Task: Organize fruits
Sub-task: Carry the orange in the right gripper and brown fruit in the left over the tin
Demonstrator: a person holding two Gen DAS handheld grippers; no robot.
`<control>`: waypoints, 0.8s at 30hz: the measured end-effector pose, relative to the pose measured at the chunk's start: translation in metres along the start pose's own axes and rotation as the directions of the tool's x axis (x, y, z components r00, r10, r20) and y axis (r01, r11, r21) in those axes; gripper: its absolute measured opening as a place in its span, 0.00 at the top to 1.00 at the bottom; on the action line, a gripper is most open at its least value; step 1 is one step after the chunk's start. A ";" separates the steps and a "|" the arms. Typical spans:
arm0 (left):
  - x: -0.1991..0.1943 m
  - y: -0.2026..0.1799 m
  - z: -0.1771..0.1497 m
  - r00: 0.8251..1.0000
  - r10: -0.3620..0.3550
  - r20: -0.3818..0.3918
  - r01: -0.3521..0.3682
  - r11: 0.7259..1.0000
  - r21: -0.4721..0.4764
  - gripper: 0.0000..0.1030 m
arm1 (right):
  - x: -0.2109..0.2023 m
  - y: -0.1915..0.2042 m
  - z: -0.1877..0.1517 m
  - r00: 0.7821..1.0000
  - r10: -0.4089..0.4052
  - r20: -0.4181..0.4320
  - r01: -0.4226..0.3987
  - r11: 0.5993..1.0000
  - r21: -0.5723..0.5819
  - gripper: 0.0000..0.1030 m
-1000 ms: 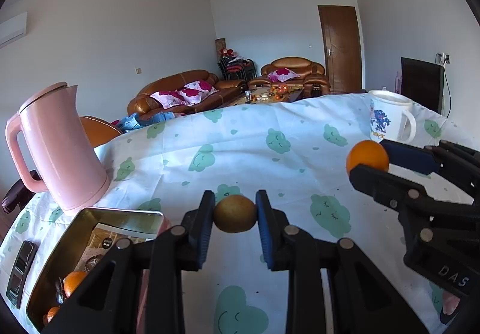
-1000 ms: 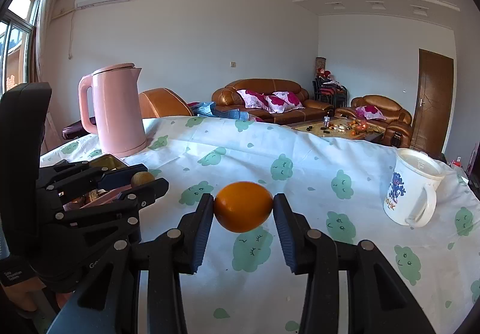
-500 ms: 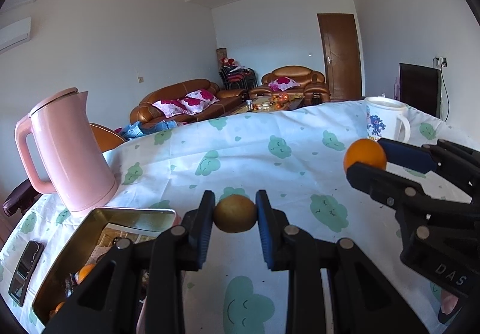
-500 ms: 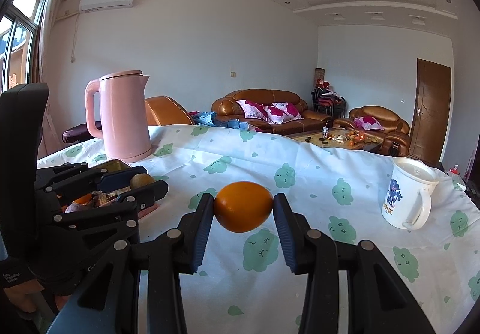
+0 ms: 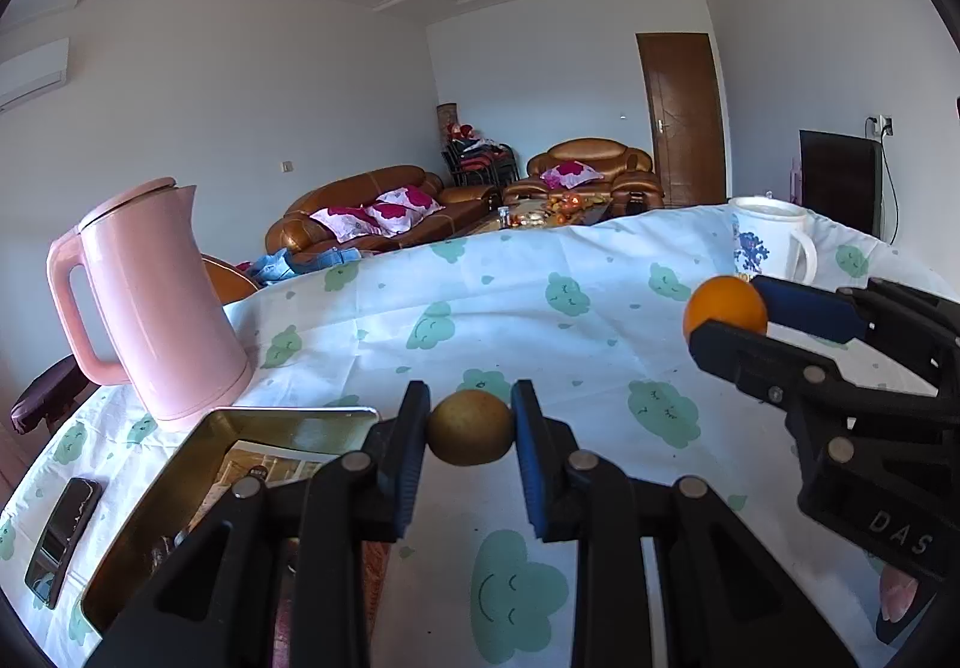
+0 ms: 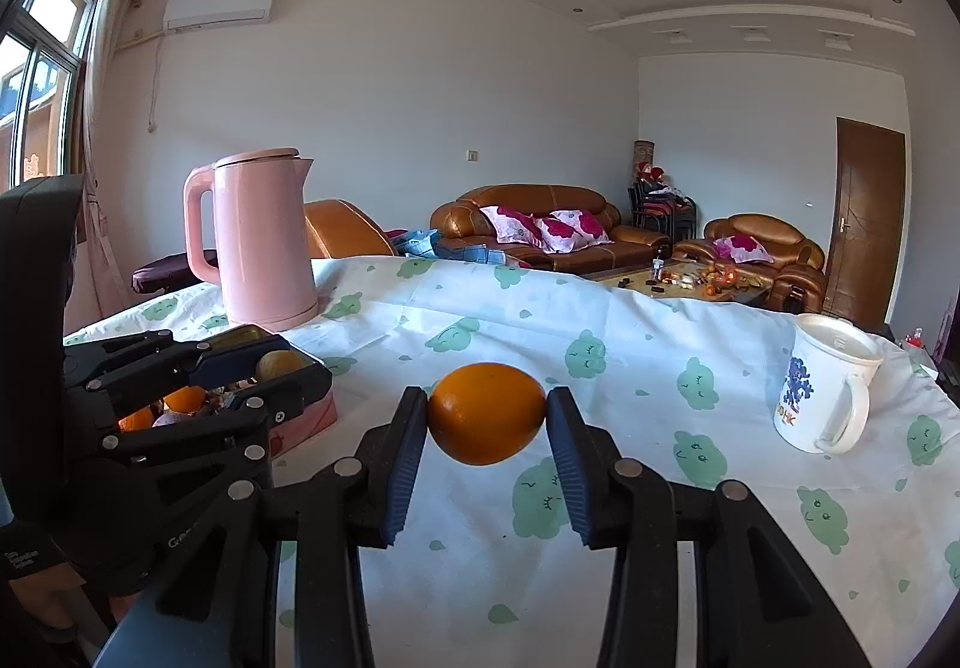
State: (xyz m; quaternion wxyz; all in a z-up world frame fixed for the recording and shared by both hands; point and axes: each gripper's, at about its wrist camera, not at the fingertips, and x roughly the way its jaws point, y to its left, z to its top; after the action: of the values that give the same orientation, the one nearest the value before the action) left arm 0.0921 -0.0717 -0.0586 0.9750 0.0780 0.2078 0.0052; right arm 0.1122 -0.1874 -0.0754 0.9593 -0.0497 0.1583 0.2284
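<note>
- The left gripper (image 5: 470, 428) is clamped on a small round brownish-yellow fruit (image 5: 470, 427); both blue-lined pads press against its sides.
- The right gripper (image 6: 487, 413) is clamped on a smooth round orange (image 6: 487, 413); the pads touch it on both sides.
- Both fruits are held clear above the white tablecloth with green cloud print (image 5: 576, 344).
- Landmark: the rectangular gold metal tin (image 5: 180, 494), open, resting on the tablecloth.
- The brownish-yellow fruit is just beside the tin's far right corner, slightly above its rim.
- The orange is well apart from the tin, to its right.
- Inside the tin, more orange fruits (image 6: 183, 400) are partly hidden behind the left gripper.
- The tall pink electric kettle (image 5: 153, 308) stands just behind the tin.
- A black phone (image 5: 63, 539) lies left of the tin.
- A white printed mug (image 6: 825, 383) stands well apart from the tin, far right.
</note>
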 end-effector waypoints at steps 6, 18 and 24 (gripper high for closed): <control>-0.006 0.005 -0.002 1.000 -0.005 0.010 0.005 1.000 -0.011 0.72 | -0.001 0.007 0.000 1.000 0.015 0.008 -0.015 1.000 -0.003 0.58; -0.020 0.015 -0.004 1.000 0.002 0.021 -0.001 1.000 -0.021 0.72 | -0.005 0.016 -0.001 0.999 0.029 0.020 -0.029 1.000 -0.002 0.58; -0.030 0.023 -0.006 0.999 0.005 0.036 -0.004 1.000 -0.029 0.72 | -0.010 0.026 0.004 0.998 0.046 0.035 -0.045 0.999 -0.014 0.58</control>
State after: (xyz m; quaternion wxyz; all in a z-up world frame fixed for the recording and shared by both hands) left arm 0.0629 -0.0497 -0.0479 0.9797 0.0646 0.1898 0.0088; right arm 0.0932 -0.1677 -0.0690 0.9562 -0.0482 0.1410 0.2522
